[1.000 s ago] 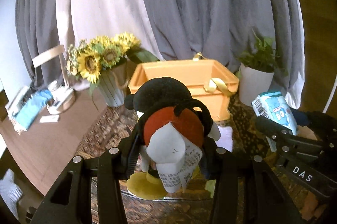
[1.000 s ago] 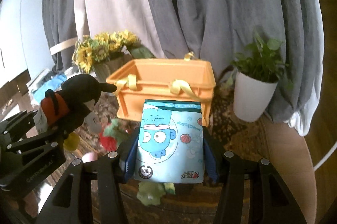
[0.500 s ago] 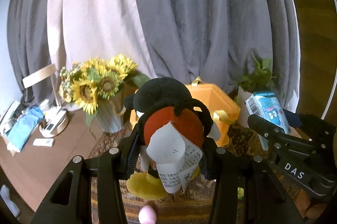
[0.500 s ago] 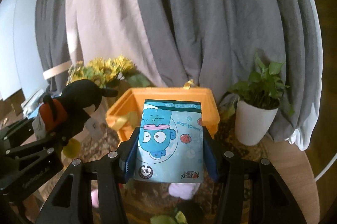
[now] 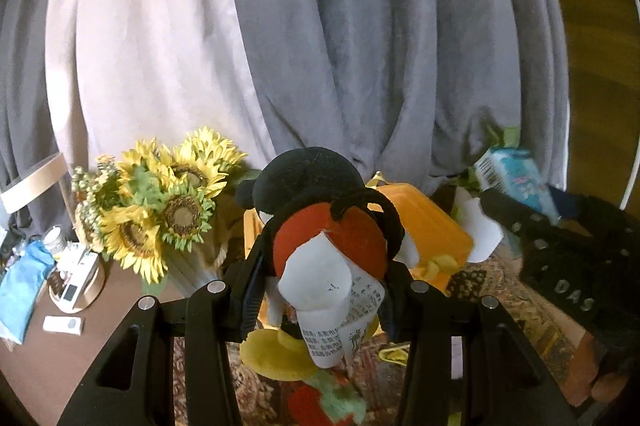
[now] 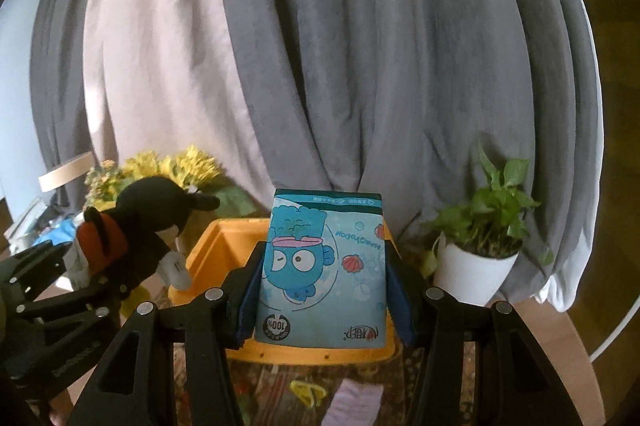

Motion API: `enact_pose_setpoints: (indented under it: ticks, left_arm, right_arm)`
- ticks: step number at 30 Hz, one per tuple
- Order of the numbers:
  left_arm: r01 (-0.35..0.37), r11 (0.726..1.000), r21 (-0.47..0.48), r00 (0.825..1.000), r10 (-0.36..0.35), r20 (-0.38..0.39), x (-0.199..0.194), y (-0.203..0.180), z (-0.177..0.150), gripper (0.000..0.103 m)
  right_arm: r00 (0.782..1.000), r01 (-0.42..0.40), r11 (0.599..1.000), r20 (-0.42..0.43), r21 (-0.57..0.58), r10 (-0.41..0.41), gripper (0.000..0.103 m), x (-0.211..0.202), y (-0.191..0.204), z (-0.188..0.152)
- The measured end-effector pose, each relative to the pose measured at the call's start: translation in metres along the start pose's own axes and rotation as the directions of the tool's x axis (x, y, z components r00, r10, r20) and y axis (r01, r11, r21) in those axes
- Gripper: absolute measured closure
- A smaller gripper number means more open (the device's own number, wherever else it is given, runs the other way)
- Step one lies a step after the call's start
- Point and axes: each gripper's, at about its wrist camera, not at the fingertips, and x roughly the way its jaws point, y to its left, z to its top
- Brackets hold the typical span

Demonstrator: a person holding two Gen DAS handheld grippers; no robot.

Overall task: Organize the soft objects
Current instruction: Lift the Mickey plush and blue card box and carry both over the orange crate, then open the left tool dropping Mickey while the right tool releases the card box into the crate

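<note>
Left gripper (image 5: 324, 290) jaws closed partway, clamping a black plush toy (image 5: 320, 210) with red patch and white paper tag, held up in front of the orange bin (image 5: 432, 226). Right gripper (image 6: 324, 290) jaws likewise closed partway, clamped on both sides of a blue tissue pack (image 6: 324, 266) printed with a cartoon fish, directly before the bin. Sunflowers (image 5: 160, 202) at 9 o'clock of the toy; white-potted plant (image 6: 480, 250) at 3 o'clock of the pack.
</note>
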Motion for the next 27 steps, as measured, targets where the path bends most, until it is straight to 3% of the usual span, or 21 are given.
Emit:
enact_pose_setpoints:
  ticks: [8,21,27]
  left_arm:
    - [0.021,0.999,0.025,0.999,-0.02,-0.041,0.05,0.01,0.016,0.056]
    - [0.052,0.997,0.061,0.992,-0.044,-0.12,0.13,0.007,0.023,0.056]
    - [0.069,0.995,0.076,0.979,-0.053,-0.195,0.166,0.002,0.016,0.056]
  right_arm:
    - [0.999,0.047,0.998,0.0,-0.045,-0.048,0.049,0.039,0.008,0.02]
    - [0.991,0.03,0.999,-0.132,-0.014,-0.031,0.049,0.131,-0.014,0.022]
    - [0.977,0.009,1.0,-0.215,0.024,-0.004,0.049,0.175,-0.025,0.008]
